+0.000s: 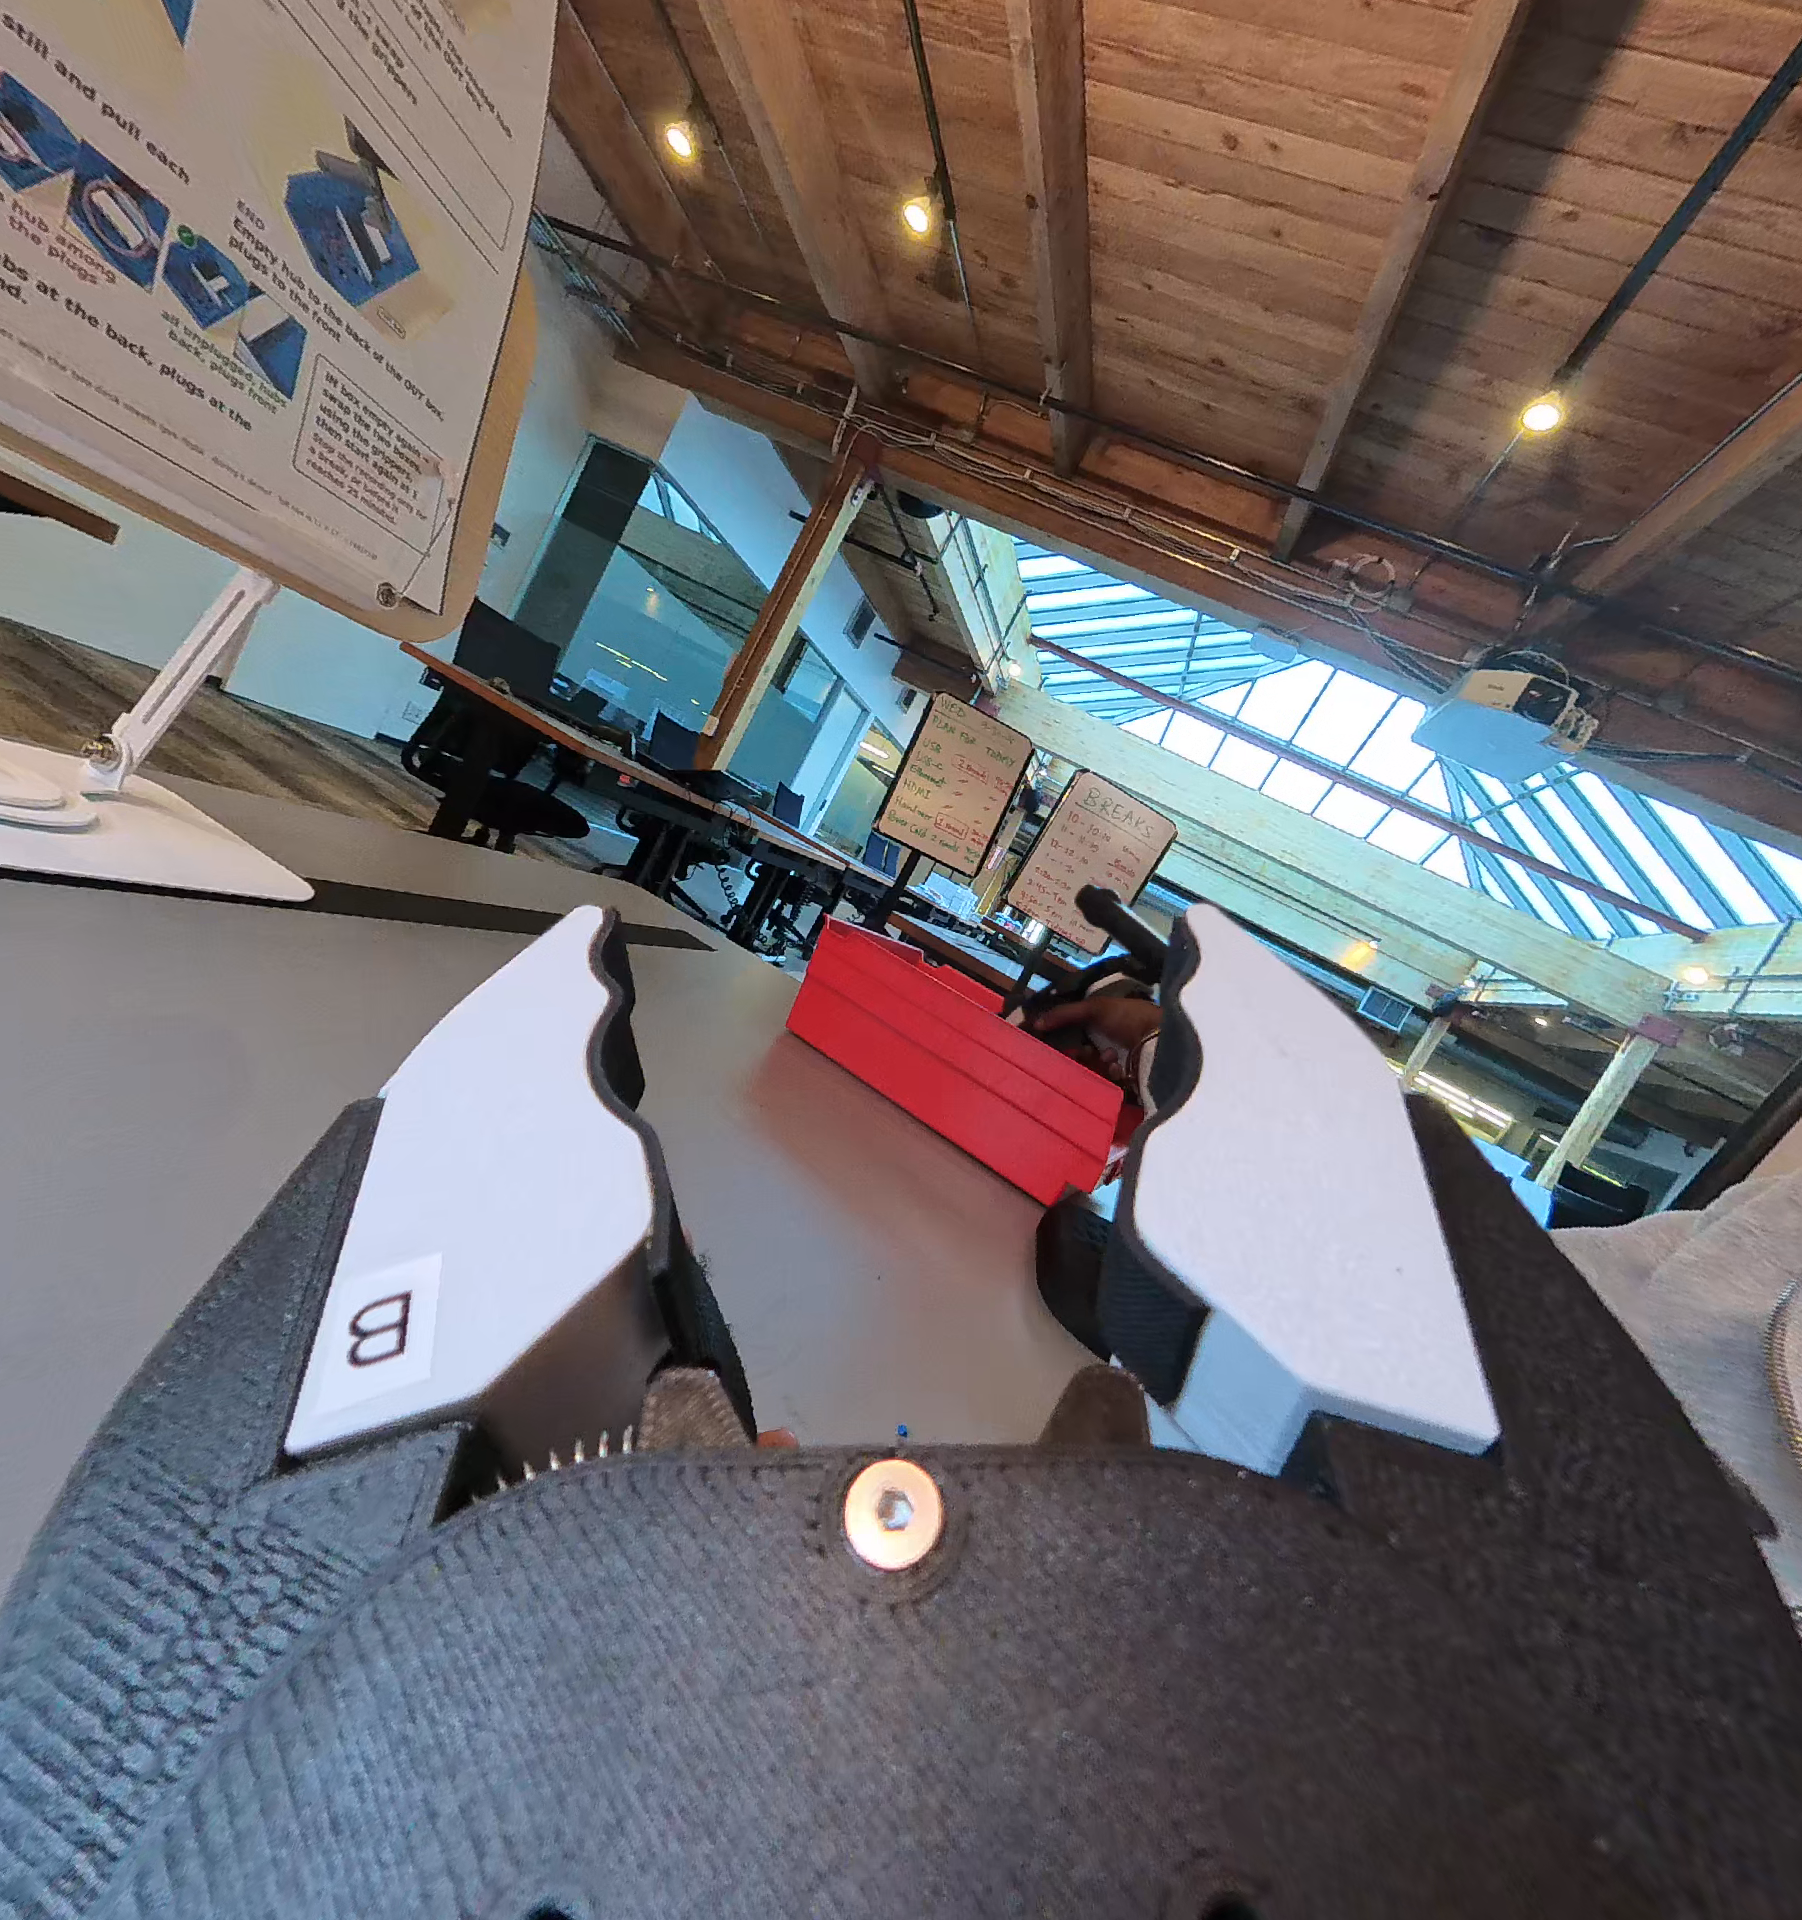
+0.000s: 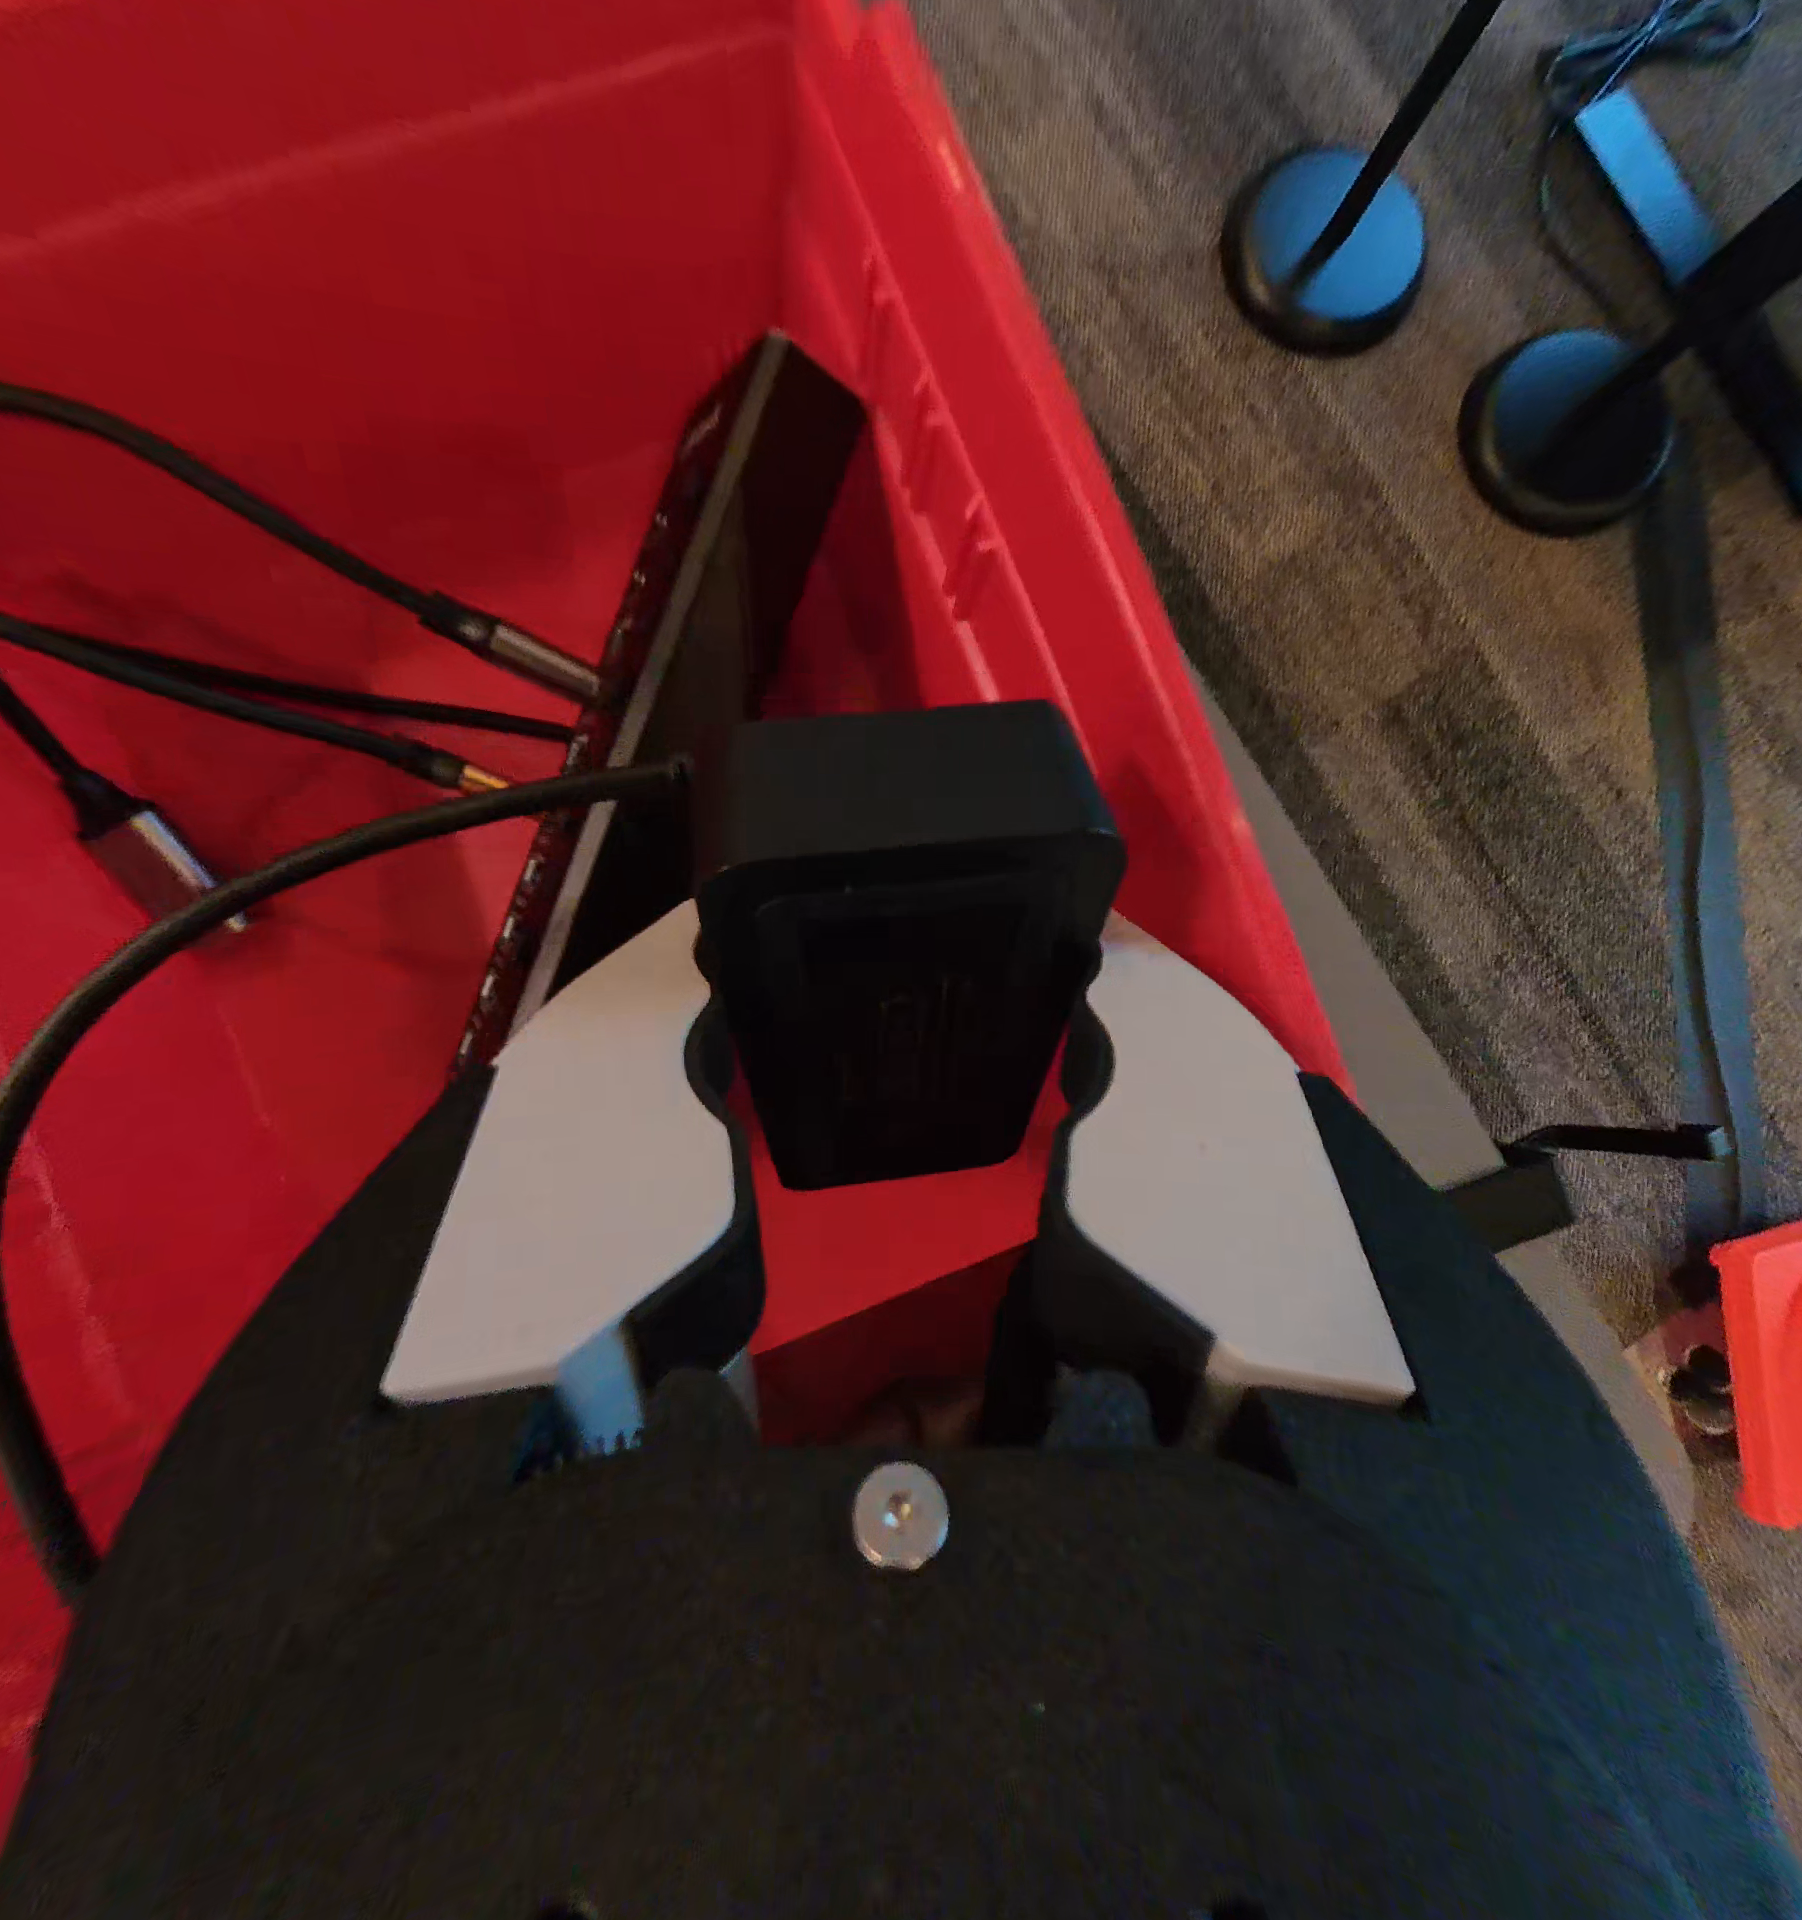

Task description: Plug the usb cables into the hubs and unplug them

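My right gripper [image 2: 902, 997] is inside a red bin [image 2: 357, 208] and is shut on a black rounded block [image 2: 907, 831]. A long dark hub [image 2: 710, 623] leans against the bin's right wall just beyond the block; I cannot tell whether they are joined. Two black cables with metal plugs [image 2: 533, 649] sit in the hub's edge. A thicker black cable [image 2: 149, 935] runs to its near end. A loose metal plug [image 2: 149, 862] lies on the bin floor. My left gripper [image 1: 897, 935] is open and empty above the grey table [image 1: 201, 1091], facing the red bin [image 1: 938, 1060].
A printed instruction board [image 1: 201, 260] on a white stand [image 1: 97, 831] stands at the table's left. Beside the bin, the table edge [image 2: 1344, 935] drops to carpet with round black stand bases [image 2: 1323, 249]. A small red piece [image 2: 1790, 1371] is low right. A grey sleeve [image 1: 1707, 1351] is at right. The loose metal plug [image 2: 149, 862] is about 15 centimeters from my right fingertips and 55 centimeters from my left.
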Demonstrator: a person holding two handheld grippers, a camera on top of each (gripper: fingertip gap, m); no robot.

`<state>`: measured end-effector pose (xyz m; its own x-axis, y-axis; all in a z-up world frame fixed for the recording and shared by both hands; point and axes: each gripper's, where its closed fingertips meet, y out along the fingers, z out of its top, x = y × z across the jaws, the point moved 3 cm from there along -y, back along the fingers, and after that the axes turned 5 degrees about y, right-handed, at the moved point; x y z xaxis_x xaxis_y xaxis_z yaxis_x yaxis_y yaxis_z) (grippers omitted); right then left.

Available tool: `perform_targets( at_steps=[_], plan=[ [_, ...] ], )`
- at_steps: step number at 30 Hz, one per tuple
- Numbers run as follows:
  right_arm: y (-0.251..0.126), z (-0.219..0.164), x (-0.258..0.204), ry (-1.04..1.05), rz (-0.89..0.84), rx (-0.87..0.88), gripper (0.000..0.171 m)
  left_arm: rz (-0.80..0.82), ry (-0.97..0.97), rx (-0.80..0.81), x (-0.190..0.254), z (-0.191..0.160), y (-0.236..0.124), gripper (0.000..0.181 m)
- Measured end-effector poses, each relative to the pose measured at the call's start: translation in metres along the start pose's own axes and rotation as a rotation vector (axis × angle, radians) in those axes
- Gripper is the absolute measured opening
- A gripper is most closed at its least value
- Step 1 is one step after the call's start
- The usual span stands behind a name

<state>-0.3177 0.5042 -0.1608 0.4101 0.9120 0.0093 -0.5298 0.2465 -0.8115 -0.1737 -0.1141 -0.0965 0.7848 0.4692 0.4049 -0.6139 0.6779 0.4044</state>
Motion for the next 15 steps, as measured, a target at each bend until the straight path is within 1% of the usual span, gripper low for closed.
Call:
perform_targets(
  at_steps=[3, 7, 10, 13, 15],
  plan=[
    [0.009, -0.010, -0.003, -0.009, 0.016, -0.074, 0.063, -0.003, -0.009, -0.015, 0.000, -0.002, 0.001, 0.097],
    [-0.003, -0.003, -0.008, 0.021, 0.039, -0.034, 0.061, -0.005, -0.004, -0.025, 0.001, -0.004, 0.001, 0.097],
    [-0.030, 0.013, -0.010, 0.027, 0.056, 0.084, 0.066, -0.002, 0.016, -0.034, 0.001, -0.005, 0.001, 0.097],
    [-0.066, 0.027, -0.028, -0.029, 0.183, 0.228, 0.062, 0.004, 0.042, -0.051, 0.001, -0.007, 0.002, 0.097],
    [-0.088, 0.029, -0.045, -0.126, 0.269, 0.289, 0.057, 0.002, 0.053, -0.069, 0.002, -0.010, 0.002, 0.097]
  ],
)
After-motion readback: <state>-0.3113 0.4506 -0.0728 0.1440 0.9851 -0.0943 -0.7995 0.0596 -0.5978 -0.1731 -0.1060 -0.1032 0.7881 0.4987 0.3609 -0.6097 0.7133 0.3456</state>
